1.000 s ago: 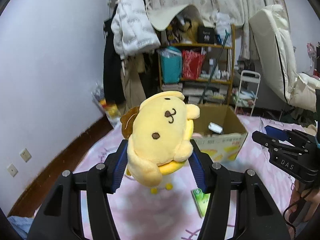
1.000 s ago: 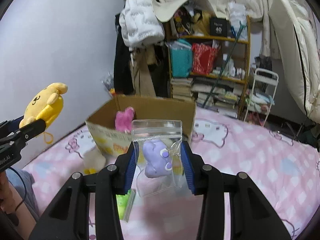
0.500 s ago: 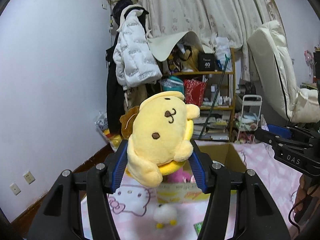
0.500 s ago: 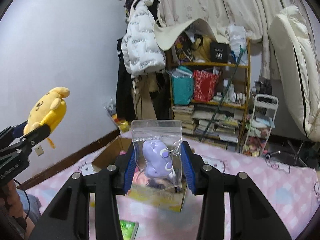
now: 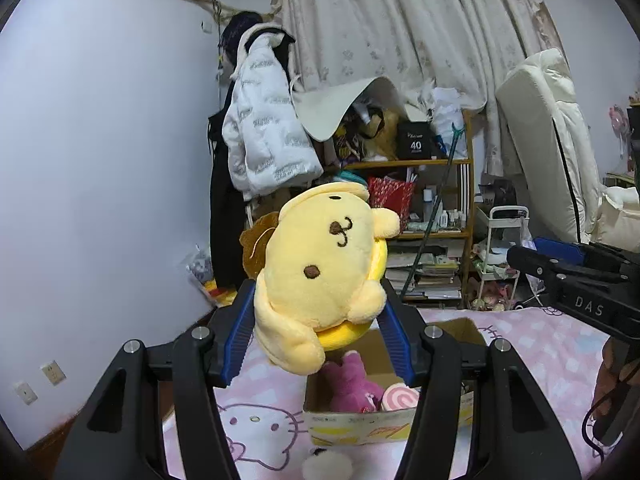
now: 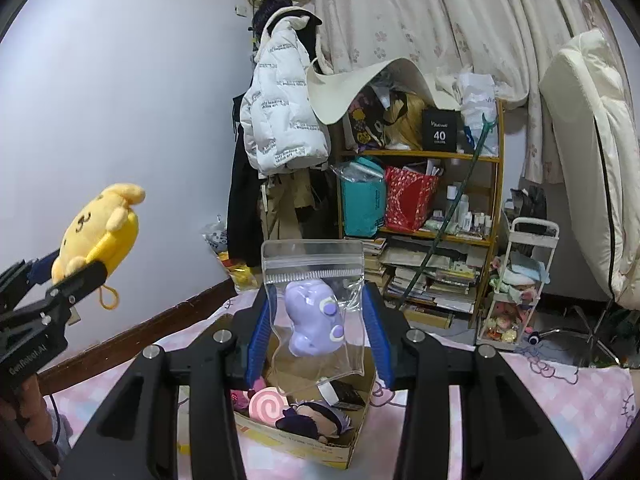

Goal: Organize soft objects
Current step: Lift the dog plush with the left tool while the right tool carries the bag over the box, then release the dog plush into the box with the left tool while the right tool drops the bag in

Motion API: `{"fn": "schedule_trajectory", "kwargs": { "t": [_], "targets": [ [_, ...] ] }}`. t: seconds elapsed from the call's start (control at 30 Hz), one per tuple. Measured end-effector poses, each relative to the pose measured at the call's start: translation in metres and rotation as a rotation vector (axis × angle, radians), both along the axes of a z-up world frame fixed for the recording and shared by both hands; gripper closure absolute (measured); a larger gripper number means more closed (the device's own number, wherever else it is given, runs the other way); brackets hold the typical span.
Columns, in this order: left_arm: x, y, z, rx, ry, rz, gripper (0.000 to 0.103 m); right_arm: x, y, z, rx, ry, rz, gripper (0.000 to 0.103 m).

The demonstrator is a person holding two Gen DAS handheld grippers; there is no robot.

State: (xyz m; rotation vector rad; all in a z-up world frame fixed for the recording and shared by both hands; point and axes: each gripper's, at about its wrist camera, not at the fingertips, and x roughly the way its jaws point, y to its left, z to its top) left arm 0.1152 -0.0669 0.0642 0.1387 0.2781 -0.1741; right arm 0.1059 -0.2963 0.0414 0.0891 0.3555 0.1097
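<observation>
Two tools are held up over the bed, each with a soft thing caught in it. The left tool (image 5: pixel 316 332) pinches a yellow plush dog (image 5: pixel 320 276) between its blue pads; the dog is tipped onto its side, face toward the camera, and it hangs in the air above the near left corner of the cardboard box (image 5: pixel 360 424). From the right wrist view the same dog (image 6: pixel 100 232) shows to the far left of the box (image 6: pixel 320 440), with a small yellow loop dangling beneath it.

The right tool (image 6: pixel 318 332) is pressed onto a clear zip bag (image 6: pixel 316 268) that holds a small purple plush (image 6: pixel 314 320). The bag stands upright between the pads, its sealed strip on top, directly above the box opening.

The box sits on a pink checked bedsheet (image 6: pixel 560 400) printed with cartoon cats. Inside the box lie a magenta plush (image 5: pixel 352 388), a pink swirl-patterned soft toy (image 6: pixel 266 402) and a dark-haired doll (image 6: pixel 316 420). Just in front of the box, on the sheet, rests a small white fluffy toy (image 5: pixel 328 462).

Behind the box, against the curtain, stands a crowded wooden shelf (image 6: pixel 420 156); to the left of the shelf a white puffer jacket (image 6: pixel 280 108) hangs on a rack.
</observation>
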Motion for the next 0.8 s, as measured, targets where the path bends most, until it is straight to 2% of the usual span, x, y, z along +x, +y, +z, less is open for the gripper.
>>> {"fn": "schedule_trajectory", "kwargs": {
  "t": [0.2,0.37,0.8],
  "targets": [
    [0.021,-0.001,-0.025,0.02,0.057,-0.017,0.046,0.016,0.0,-0.027,-0.006,0.064,0.001,0.057],
    [0.038,0.0,-0.04,-0.01,0.122,-0.025,0.046,0.028,-0.001,-0.041,-0.001,0.091,0.011,0.057],
    [0.06,-0.017,-0.073,0.025,0.178,-0.03,0.045,0.049,0.0,-0.076,0.023,0.154,0.039,0.056]
  ]
}}
